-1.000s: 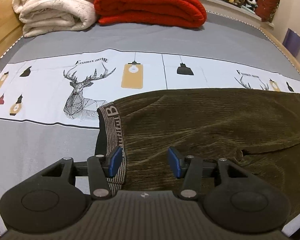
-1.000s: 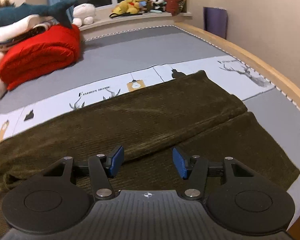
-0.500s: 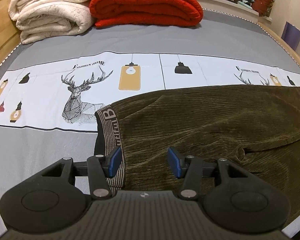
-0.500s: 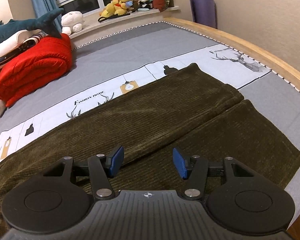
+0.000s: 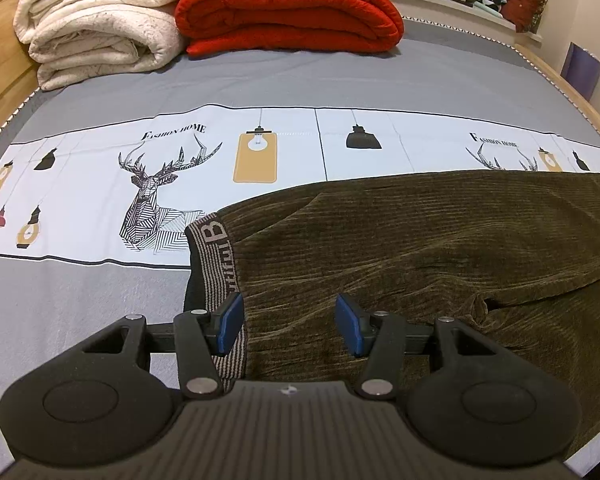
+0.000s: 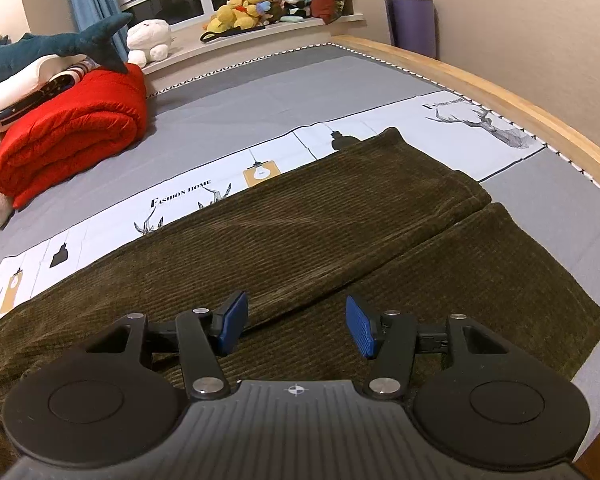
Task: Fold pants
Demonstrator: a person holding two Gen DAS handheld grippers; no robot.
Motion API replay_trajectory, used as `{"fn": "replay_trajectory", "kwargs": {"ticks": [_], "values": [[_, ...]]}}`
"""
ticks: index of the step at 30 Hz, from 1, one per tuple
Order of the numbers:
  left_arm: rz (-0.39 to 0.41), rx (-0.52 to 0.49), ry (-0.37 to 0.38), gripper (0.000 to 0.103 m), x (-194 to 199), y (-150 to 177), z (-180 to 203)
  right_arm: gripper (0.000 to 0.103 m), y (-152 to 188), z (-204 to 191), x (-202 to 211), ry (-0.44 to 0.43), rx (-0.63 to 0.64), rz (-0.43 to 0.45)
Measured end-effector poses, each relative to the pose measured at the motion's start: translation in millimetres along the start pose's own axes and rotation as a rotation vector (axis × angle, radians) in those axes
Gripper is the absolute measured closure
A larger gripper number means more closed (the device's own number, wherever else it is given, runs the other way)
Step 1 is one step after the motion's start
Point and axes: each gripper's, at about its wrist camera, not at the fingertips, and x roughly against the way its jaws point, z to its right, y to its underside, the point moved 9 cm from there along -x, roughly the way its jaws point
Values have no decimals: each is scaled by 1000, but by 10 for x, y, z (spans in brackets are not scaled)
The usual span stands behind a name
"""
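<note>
A pair of dark olive corduroy pants is laid flat on a bed, over a grey cover with a white printed band of deer and lamp drawings. The cloth is ribbed, with the ribs running crosswise to the legs. A striped grey waistband bearing large lettering is seen at the left end in the left wrist view, and part of its black inner side is turned outward. Some wrinkles and a small pucker are seen near the crotch.

The long axis of the pants runs sideways across the bed, roughly along the printed band: the waist is at the left and the leg hems point to the right, toward the wooden bed edge. The two legs lie side by side, the far one partly overlapping the near one along a straight seam line.

The left gripper is held just above the waist area, its blue pads spread apart with nothing clamped between them; whether the left pad touches the waistband cannot be told. The right gripper is likewise released, over the thigh part of the legs.

The near edge of the pants is hidden behind both gripper bodies. The lettering on the waistband cannot be read in full. The right end of the pants is cut off in the left wrist view.
</note>
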Motion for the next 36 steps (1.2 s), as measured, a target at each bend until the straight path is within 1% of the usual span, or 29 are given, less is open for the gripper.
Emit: {"fn": "replay_trajectory", "kwargs": {"ticks": [22, 31, 32, 33, 34, 35, 36], "values": [[0, -4, 4, 47, -24, -33, 45, 46, 10, -59, -37, -1, 22, -3], [-2, -11, -3, 47, -52, -43, 76, 46, -16, -103, -12, -13, 22, 11], [4, -9, -4, 51, -45, -54, 72, 46, -27, -107, -8, -14, 20, 15], [11, -1, -2, 68, -30, -73, 54, 46, -38, -110, -2, -14, 17, 21], [17, 20, 8, 77, -9, -102, 19, 47, -48, -114, 5, -14, 15, 27], [15, 52, 29, 85, 3, -134, -25, 49, -63, -118, 14, -14, 13, 36], [6, 102, 67, 88, 10, -178, -80, 53, -79, -122, 23, -15, 11, 46]]}}
